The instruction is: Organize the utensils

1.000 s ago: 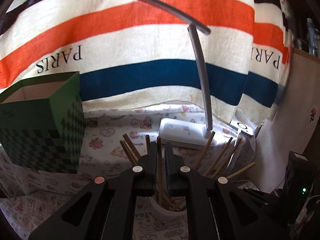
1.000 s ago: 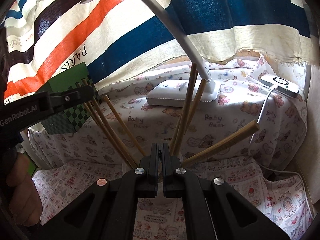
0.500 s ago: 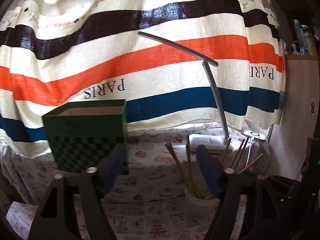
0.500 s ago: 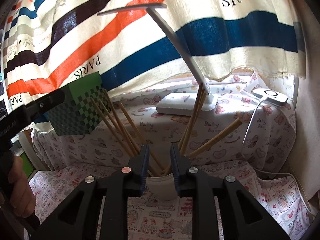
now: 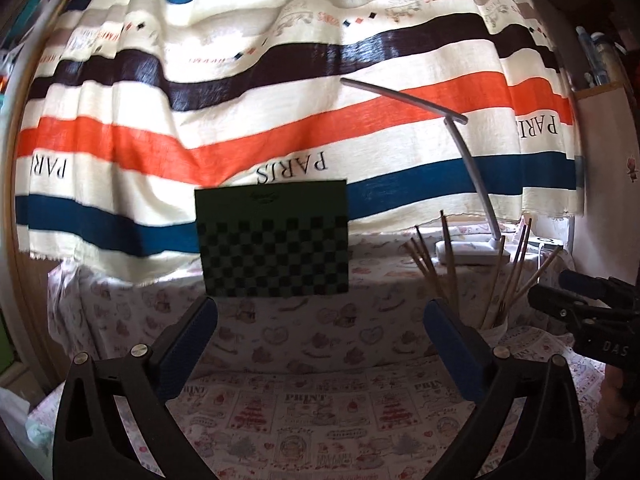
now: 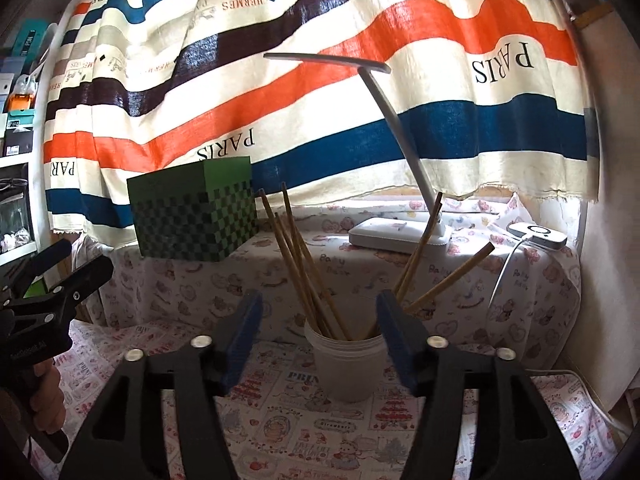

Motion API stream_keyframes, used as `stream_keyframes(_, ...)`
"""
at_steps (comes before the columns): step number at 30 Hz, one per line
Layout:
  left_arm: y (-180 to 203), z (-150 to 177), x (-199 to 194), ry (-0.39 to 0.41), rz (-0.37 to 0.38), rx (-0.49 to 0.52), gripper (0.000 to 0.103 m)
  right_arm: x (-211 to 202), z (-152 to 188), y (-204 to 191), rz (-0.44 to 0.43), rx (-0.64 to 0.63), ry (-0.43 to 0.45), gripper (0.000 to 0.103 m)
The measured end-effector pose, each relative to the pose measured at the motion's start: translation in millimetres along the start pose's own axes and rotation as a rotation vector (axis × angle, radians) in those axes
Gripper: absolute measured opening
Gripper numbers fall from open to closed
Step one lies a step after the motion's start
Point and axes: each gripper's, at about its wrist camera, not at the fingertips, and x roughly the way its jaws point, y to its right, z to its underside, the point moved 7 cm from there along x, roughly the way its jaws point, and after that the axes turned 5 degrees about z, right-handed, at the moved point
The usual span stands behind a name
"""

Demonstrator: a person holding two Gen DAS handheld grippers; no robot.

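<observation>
Right wrist view takes in the most: a big striped cloth (image 6: 320, 92) hangs across the back, and below it a printed tablecloth (image 6: 280, 412) covers a lower level and a raised ledge behind. On the ledge sit a green checkered box (image 6: 192, 216) and a white desk lamp (image 6: 396, 236) with a thin bent neck, with a small white device (image 6: 540, 236) on a cable off to the side. Down on the lower level stands a pale cup (image 6: 348, 360), and the wooden chopsticks (image 6: 304, 264) are all in it, splayed out in two loose bunches. The right gripper (image 6: 318, 340) hovers just short of the cup with its jaws spread wide and nothing between them, framing the cup. The left gripper (image 5: 320, 344) is likewise spread and empty, aimed at the box, with the cup and sticks off to its right. No loose sticks show anywhere on the cloth, so the sorting looks close to finished, or a fresh pick is about to start. If a stick is to come out, I'd go for one leaning clear of the rest, close on it high on the shaft, and lift along its lean so the light cup does not tip
</observation>
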Motion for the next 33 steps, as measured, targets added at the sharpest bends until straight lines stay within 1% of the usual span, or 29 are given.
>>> stream_keyframes(1, -4, 5, 0, -0.004, -0.008, -0.006, 0.102, 0, 1, -1, 0.001, -0.001, 0.009, 0.082)
stream_keyframes(3, -12, 15, 0, -0.010, -0.027, -0.011, 0.102, 0, 5, -2, 0.015, -0.011, 0.019, 0.084)
stream_keyframes(4, -15, 19, 1, -0.018, -0.034, -0.014, 0.102, 1, 7, -3, 0.021, -0.016, 0.021, 0.088)
stream_keyframes(7, -20, 32, 3, -0.039, -0.045, -0.021, 0.102, 4, 15, -2, 0.041, -0.014, 0.035, 0.092)
stream_keyframes(10, -18, 36, 1, -0.022, -0.058, -0.001, 0.102, 6, 23, 2, 0.073, -0.007, 0.055, 0.103)
stream_keyframes(12, -19, 39, 0, -0.009, -0.062, -0.001, 0.102, 7, 25, 3, 0.083, -0.015, 0.059, 0.103)
stream_keyframes(14, -19, 43, 2, -0.015, -0.055, -0.012, 0.102, 8, 27, 6, 0.089, -0.007, 0.056, 0.103)
stream_keyframes(15, -19, 45, 2, -0.011, -0.064, -0.010, 0.102, 9, 28, 7, 0.088, -0.002, 0.053, 0.103)
stream_keyframes(17, -19, 45, 0, 0.011, -0.072, 0.000, 0.102, 9, 31, 8, 0.090, 0.002, 0.052, 0.103)
stream_keyframes(19, -18, 47, 1, -0.006, -0.040, -0.011, 0.102, 11, 32, 8, 0.105, 0.002, 0.060, 0.103)
stream_keyframes(21, -17, 49, 4, -0.025, -0.032, -0.016, 0.102, 12, 34, 5, 0.103, -0.015, 0.054, 0.103)
stream_keyframes(24, -19, 51, 9, -0.047, -0.045, -0.018, 0.102, 12, 36, 3, 0.111, -0.031, 0.061, 0.103)
stream_keyframes(26, -20, 53, 12, -0.065, -0.047, -0.027, 0.102, 15, 38, 3, 0.104, -0.029, 0.044, 0.103)
stream_keyframes(29, -25, 60, 22, -0.119, -0.049, -0.050, 0.102, 18, 39, 7, 0.116, -0.019, 0.030, 0.103)
stream_keyframes(31, -30, 67, 31, -0.170, -0.058, -0.070, 0.102, 22, 41, 9, 0.119, -0.011, 0.011, 0.103)
stream_keyframes(33, -34, 68, 32, -0.177, -0.067, -0.087, 0.102, 29, 45, 12, 0.129, -0.002, -0.028, 0.103)
